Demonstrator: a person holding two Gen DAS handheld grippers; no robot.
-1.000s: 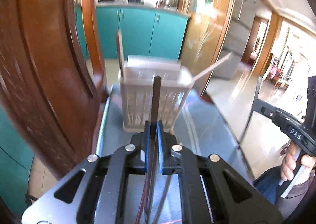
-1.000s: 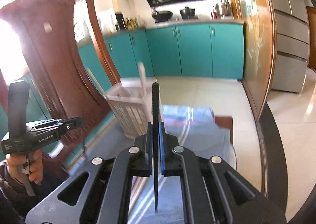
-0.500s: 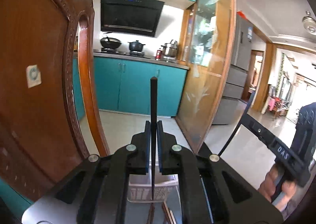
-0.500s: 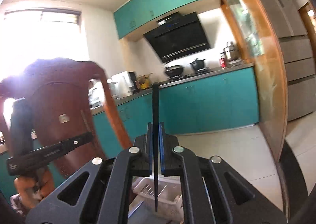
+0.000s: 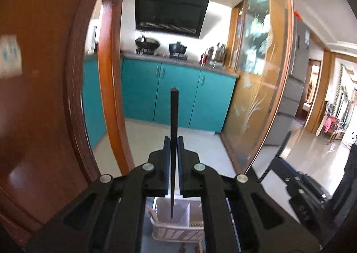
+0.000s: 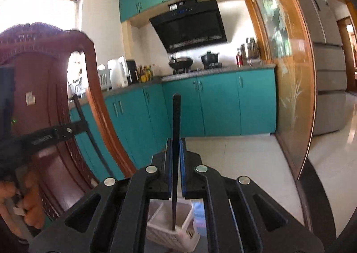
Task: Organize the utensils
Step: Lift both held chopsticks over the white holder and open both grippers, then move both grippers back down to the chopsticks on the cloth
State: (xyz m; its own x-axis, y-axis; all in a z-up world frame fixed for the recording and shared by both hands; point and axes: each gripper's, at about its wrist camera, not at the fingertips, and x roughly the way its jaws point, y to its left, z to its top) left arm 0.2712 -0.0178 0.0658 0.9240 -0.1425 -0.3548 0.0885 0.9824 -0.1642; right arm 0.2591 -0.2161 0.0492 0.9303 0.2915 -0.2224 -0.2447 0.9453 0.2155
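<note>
Nearest the lens, the left tool is clamped on a dark chopstick held upright, and the right tool pinches a second black chopstick the same way. Each stick's lower tip hangs over the white slotted utensil basket, which shows low between the tool arms (its footing on the bench is mostly hidden). To do this step well, I would keep each stick vertical, centre its tip over an open compartment clear of the divider wall, lower it inside, then release. Beyond stand a carved wooden chair back and teal kitchen cabinets.
</note>
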